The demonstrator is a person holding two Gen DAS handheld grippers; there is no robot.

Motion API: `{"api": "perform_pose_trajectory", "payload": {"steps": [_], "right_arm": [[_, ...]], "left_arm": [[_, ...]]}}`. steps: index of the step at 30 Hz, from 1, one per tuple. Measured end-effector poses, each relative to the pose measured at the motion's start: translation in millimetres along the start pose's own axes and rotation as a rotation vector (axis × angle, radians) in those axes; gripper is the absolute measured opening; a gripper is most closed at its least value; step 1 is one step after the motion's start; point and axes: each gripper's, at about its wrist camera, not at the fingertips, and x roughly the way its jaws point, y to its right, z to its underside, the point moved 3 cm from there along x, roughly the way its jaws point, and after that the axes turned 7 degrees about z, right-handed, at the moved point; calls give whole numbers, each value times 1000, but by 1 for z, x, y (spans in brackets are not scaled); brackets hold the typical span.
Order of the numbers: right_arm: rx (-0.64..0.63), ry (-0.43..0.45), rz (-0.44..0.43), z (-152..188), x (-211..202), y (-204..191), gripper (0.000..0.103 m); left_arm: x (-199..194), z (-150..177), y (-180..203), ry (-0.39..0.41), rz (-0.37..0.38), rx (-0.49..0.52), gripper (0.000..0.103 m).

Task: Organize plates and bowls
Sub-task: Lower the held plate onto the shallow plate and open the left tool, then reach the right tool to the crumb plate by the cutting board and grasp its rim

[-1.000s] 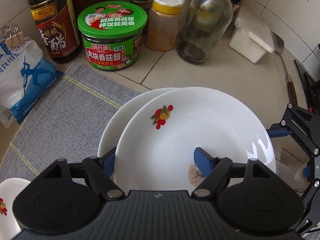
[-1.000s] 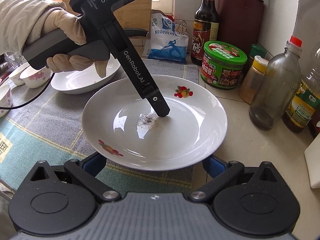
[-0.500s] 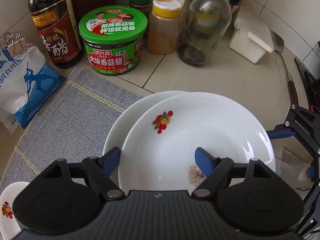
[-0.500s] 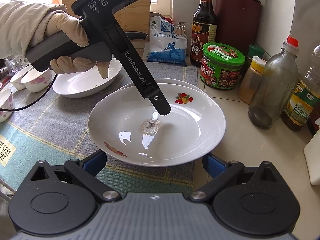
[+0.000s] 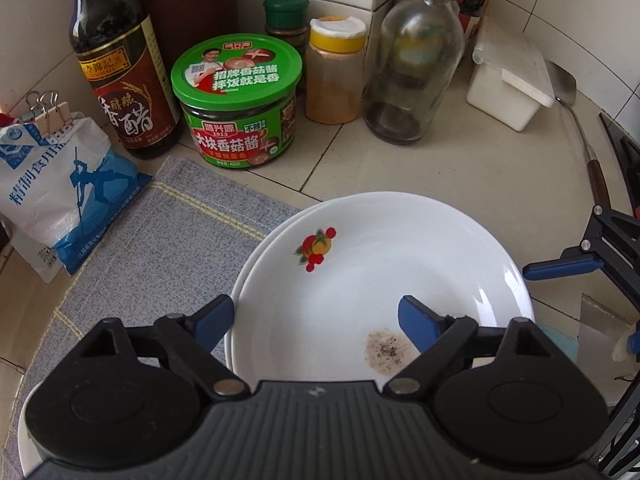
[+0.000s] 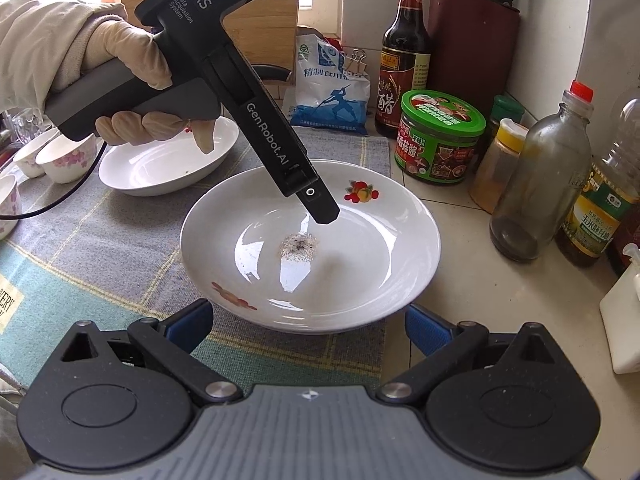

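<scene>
Now, left wrist view:
Left gripper (image 5: 316,316): jaws stood wide apart, one blue pad outside the plate rim on the left, the other over the plate's inside; neither pad was clearly pressing on the rim, so nothing was held.
Top plate (image 5: 384,272): white, with a fruit print near its far rim and a brown speckled stain (image 5: 386,350) near the right pad; it lay on a second plate.
Lower plate (image 5: 256,252): only a thin crescent showed along the left and far edge.
Mat (image 5: 160,232): grey cloth under the left part of the stack; the right part lay over the tiled tabletop (image 5: 460,168).
Back row: vinegar bottle (image 5: 120,68), green-lidded jar (image 5: 238,104), yellow-capped spice jar (image 5: 334,72), glass bottle (image 5: 416,64), salt bag (image 5: 60,188) at left.
Right gripper (image 5: 576,300): seen at the right edge beside the plate.

Right wrist view:
Right gripper (image 6: 308,326): jaws wide open, pads on either side of the near rim of the plate (image 6: 360,264), not touching it.
Left gripper (image 6: 320,208): held by a gloved hand (image 6: 132,92), its tip above the plate's middle, just beside the stain.
Bowl (image 6: 160,164): white, behind the plate on the mat.
Cups (image 6: 56,156): small, flowered, at far left.
</scene>
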Motion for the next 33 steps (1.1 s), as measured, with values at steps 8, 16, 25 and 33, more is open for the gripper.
{"api": "perform_pose_trajectory", "payload": {"steps": [8, 16, 25, 33], "right_arm": [[2, 15, 13, 2, -4, -2, 103], [-5, 68, 10, -1, -15, -4, 103], [-31, 126, -71, -13, -19, -15, 103], [-89, 134, -137, -30, -11, -42, 103]], "left_arm": [[-14, 5, 1, 43, -34, -5, 91], [-59, 24, 15, 187, -131, -62, 92], [-108, 94, 28, 282, -355, -196, 94], [-103, 176, 9, 284, -514, -452, 94]]}}
